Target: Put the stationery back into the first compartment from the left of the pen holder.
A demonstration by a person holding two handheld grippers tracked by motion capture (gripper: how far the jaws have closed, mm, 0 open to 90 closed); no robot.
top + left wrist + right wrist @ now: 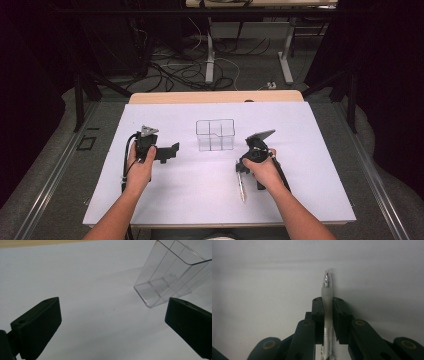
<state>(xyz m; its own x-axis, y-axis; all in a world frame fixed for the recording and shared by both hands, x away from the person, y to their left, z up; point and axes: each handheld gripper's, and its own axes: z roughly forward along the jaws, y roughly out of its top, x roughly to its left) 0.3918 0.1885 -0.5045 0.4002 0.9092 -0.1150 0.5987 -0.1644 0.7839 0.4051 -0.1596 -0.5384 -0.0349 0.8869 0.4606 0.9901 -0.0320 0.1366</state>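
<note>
1. While my right claw (327, 306) pinches the pen (327, 290) down on the sheet, near the clear bin's (215, 135) right, pickup looks half done.
2. My left claw (110, 322) sits spread (empty) left of the bin.
3. Left: lift, drop the pen in.

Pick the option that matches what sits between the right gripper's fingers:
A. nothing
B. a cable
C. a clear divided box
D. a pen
D: in the right gripper view the right gripper has its fingers pressed on both sides of the pen, whose clear tip sticks out past them over the white table.
</note>
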